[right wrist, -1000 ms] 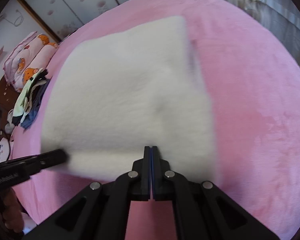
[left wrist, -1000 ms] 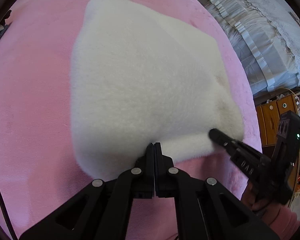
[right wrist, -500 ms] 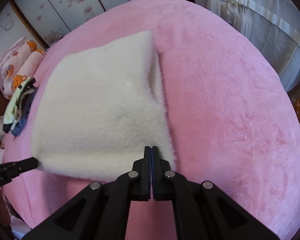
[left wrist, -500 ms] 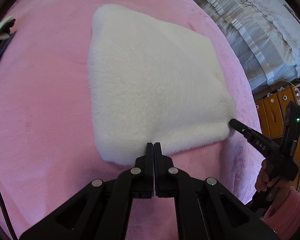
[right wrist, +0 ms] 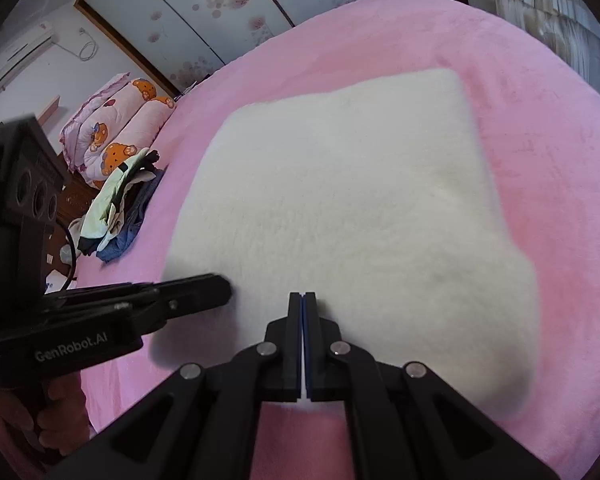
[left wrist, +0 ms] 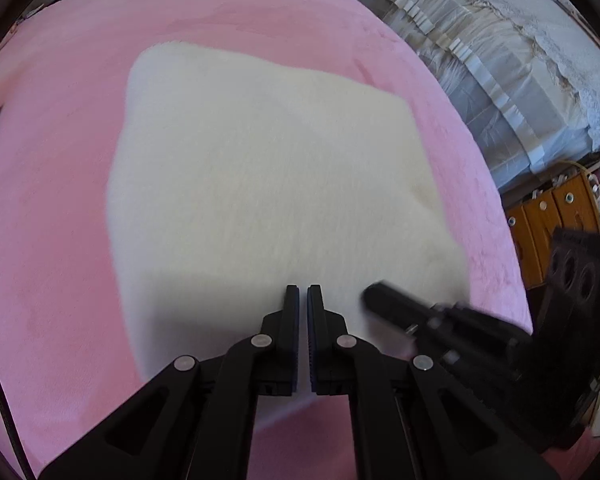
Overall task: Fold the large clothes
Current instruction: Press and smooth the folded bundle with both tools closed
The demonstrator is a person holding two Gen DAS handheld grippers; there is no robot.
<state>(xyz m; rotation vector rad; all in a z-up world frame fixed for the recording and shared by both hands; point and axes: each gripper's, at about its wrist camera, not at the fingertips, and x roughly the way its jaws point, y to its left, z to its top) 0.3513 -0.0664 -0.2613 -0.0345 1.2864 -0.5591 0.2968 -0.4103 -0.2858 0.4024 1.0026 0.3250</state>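
A white fluffy garment (left wrist: 268,184) lies folded into a thick rectangle on the pink bed cover (left wrist: 48,200). My left gripper (left wrist: 303,292) is shut with nothing between its fingers, its tips over the garment's near edge. Just to its right, the right gripper (left wrist: 374,298) reaches in over the same edge. In the right wrist view the garment (right wrist: 348,200) fills the middle. There my right gripper (right wrist: 303,298) is shut and empty above the near edge, with the left gripper (right wrist: 222,286) pointing in from the left.
A heap of mixed clothes (right wrist: 116,208) and patterned pillows (right wrist: 116,128) lie at the bed's far left side. Pale curtains (left wrist: 500,60) and a wooden drawer unit (left wrist: 556,216) stand beyond the right side. A person's hand (right wrist: 56,412) holds the left gripper's handle.
Both grippers drew back off the garment's near edge and apart, then came forward over it and closer together. Both stayed shut. The garment lies as before.
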